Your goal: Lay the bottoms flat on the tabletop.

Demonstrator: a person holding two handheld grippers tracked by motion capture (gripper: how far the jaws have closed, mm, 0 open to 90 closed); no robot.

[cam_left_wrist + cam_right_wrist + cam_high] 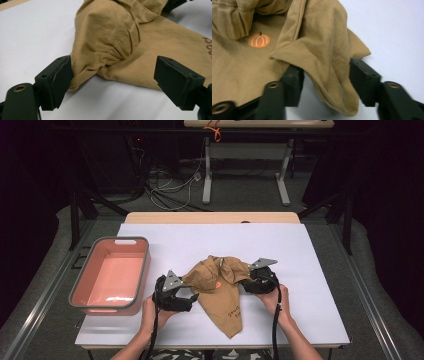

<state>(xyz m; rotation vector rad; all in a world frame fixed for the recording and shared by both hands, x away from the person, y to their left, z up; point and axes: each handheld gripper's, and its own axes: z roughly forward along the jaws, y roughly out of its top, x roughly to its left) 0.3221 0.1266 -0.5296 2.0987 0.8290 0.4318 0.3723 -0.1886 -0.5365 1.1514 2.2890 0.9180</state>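
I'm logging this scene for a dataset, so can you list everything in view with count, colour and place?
garment: one, tan with a small orange pumpkin print, crumpled at the table's middle front
bin: one, pink with grey rim, left side of table
table: one, white top, wooden far edge
second table: one, pale, far background
cables: several, on the floor behind
left gripper: black, open, at the garment's left edge
right gripper: black, open around a fold
hands: two, bottom edge
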